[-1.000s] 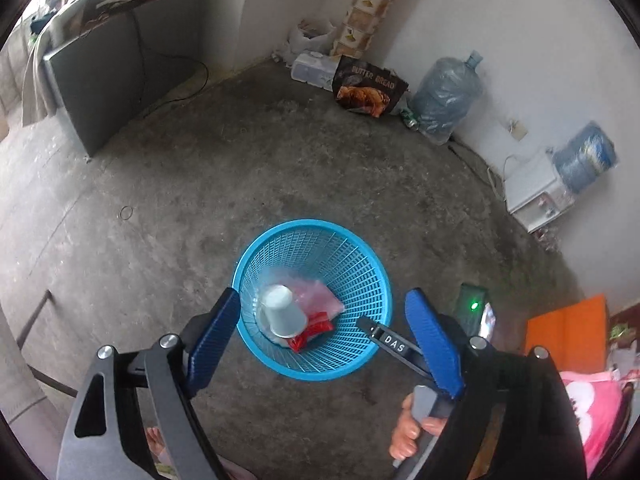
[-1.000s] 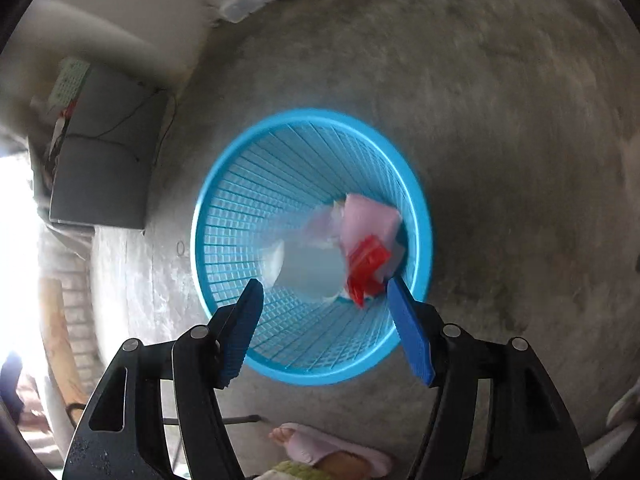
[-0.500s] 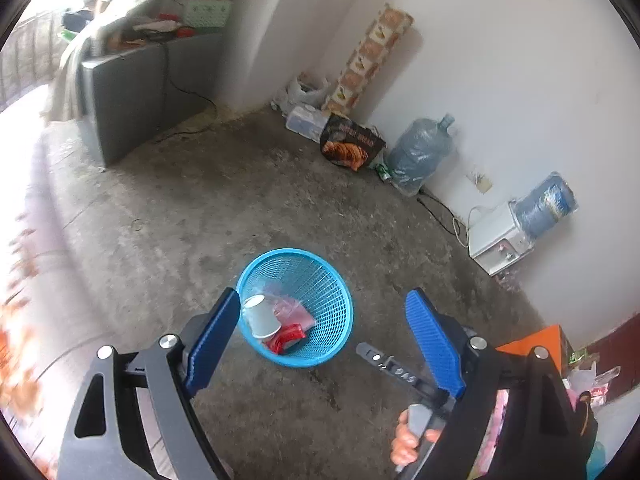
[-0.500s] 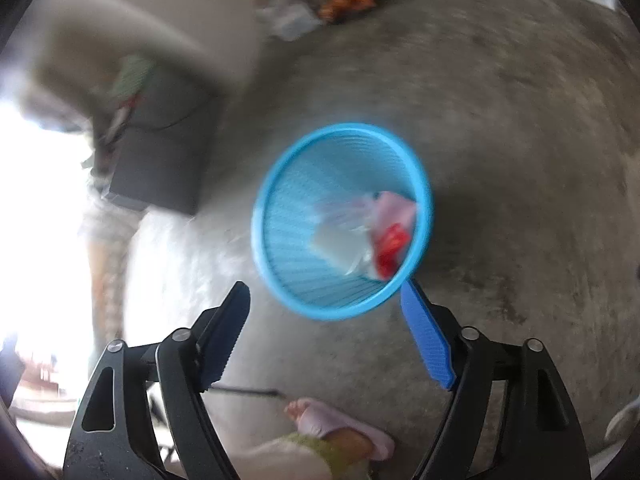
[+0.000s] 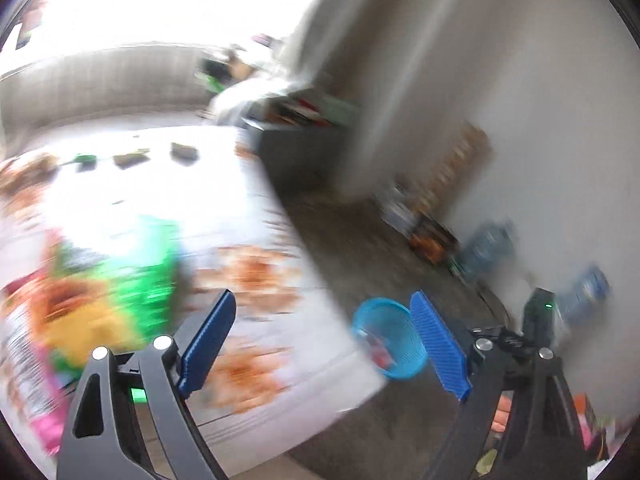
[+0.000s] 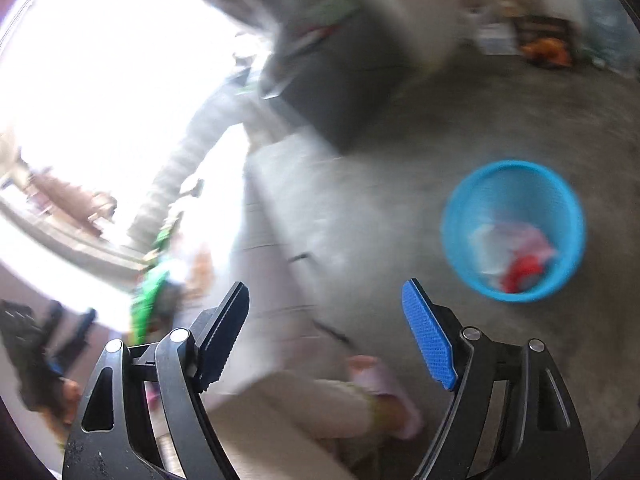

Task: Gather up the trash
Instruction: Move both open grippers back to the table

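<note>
Both views are blurred by motion. A blue mesh basket (image 6: 513, 229) stands on the concrete floor with a white cup, clear plastic and a red wrapper (image 6: 524, 270) in it. It also shows small in the left wrist view (image 5: 390, 338), beside the right finger. My left gripper (image 5: 324, 346) is open and empty over a white table with orange flower print (image 5: 248, 272). A colourful green and yellow packet (image 5: 108, 300) lies on that table at the left. My right gripper (image 6: 326, 332) is open and empty, left of the basket.
A dark cabinet (image 6: 340, 92) stands by the wall. Water bottles (image 5: 486, 246) and boxes line the far wall. The person's foot in a pink slipper (image 6: 384, 384) is on the floor near the right gripper. My other gripper's body (image 5: 536, 328) shows at right.
Both grippers have swung up and to the left, away from the basket. The basket slid to the right in both views. The printed table and the packet came into view.
</note>
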`<action>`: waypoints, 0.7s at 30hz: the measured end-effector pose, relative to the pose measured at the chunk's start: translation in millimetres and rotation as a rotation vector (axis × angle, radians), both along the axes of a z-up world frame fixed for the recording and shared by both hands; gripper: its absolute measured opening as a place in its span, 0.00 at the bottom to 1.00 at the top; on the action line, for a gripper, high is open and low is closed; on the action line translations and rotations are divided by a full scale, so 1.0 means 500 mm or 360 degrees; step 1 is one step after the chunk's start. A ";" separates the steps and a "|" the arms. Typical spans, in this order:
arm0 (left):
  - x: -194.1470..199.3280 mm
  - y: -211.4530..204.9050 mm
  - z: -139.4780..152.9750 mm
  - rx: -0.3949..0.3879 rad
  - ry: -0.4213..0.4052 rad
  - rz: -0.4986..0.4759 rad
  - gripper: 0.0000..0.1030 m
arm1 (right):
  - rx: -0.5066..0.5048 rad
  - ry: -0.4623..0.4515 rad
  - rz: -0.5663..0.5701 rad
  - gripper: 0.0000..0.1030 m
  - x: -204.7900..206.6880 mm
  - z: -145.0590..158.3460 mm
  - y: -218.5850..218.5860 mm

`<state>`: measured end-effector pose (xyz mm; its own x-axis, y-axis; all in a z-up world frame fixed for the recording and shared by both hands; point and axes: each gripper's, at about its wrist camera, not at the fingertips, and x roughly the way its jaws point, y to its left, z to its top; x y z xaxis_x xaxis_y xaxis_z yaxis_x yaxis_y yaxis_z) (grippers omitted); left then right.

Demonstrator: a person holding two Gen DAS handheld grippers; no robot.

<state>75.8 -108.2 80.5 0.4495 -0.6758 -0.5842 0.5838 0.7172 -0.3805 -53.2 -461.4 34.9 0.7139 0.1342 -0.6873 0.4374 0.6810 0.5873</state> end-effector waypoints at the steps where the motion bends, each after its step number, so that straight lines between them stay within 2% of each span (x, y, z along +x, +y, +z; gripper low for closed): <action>1: 0.000 0.033 0.000 -0.0019 -0.0007 0.0057 0.84 | 0.0030 -0.0027 0.0058 0.73 0.024 0.005 0.020; 6: 0.011 0.207 -0.015 -0.0105 -0.0020 0.0406 0.84 | 0.0262 -0.0106 0.0406 0.73 0.166 0.009 0.148; 11: 0.037 0.307 -0.034 -0.0164 -0.0010 0.0608 0.84 | 0.0450 -0.0066 0.0640 0.73 0.293 -0.007 0.277; 16: 0.073 0.347 -0.063 -0.0178 -0.0001 0.0687 0.82 | 0.0527 0.0022 0.0695 0.71 0.366 -0.035 0.347; 21: 0.119 0.355 -0.107 -0.0153 0.0095 0.0694 0.65 | 0.0545 0.0122 0.0652 0.66 0.424 -0.065 0.369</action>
